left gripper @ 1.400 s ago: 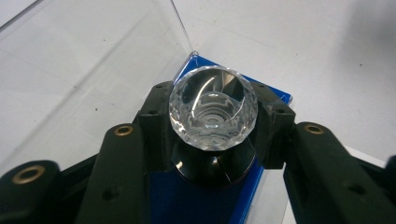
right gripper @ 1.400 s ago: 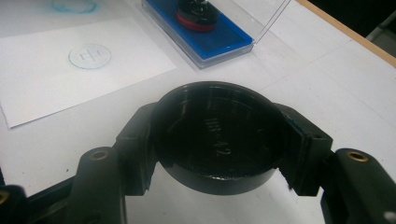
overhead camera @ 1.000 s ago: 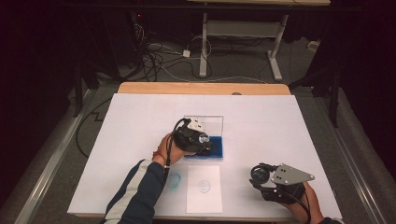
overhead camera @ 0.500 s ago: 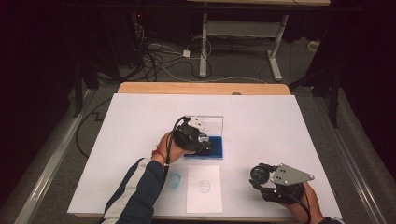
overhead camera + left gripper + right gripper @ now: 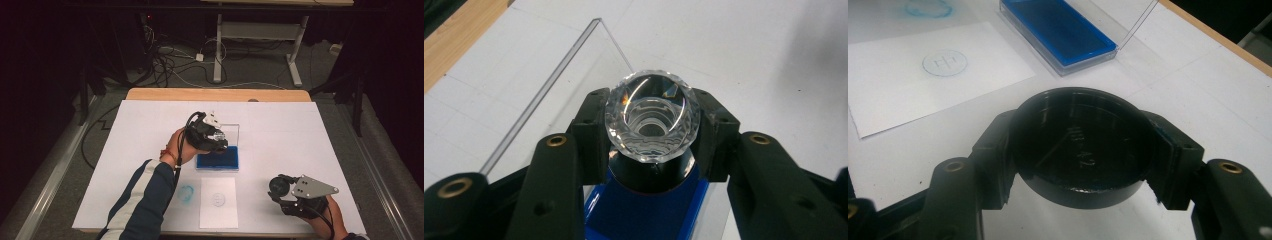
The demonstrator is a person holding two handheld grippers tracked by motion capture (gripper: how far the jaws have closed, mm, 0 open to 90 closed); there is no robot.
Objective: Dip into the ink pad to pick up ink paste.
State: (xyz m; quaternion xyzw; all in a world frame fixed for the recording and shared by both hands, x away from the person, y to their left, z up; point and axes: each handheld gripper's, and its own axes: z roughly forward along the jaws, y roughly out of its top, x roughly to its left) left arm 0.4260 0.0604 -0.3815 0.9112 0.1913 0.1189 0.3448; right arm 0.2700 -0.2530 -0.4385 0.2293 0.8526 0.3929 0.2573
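Note:
My left gripper (image 5: 209, 136) is shut on a round stamp (image 5: 652, 117) with a clear faceted top and a black base. It hangs just over the blue ink pad (image 5: 220, 161), whose clear lid (image 5: 549, 85) stands open behind. In front of the pad lies a white paper slip (image 5: 218, 200) bearing a faint round stamped mark (image 5: 944, 62). My right gripper (image 5: 277, 190) rests low at the table's front right, shut on a black round cap (image 5: 1080, 147) with its hollow side facing the camera.
A blue ink smudge (image 5: 186, 194) marks the white table cover (image 5: 310, 135) left of the slip. A wooden table edge (image 5: 215, 94) runs along the far side. Cables and a desk frame lie on the dark floor beyond.
My left gripper has shifted slightly up and away over the ink pad with the stamp in it. The right gripper and its cap have stayed put.

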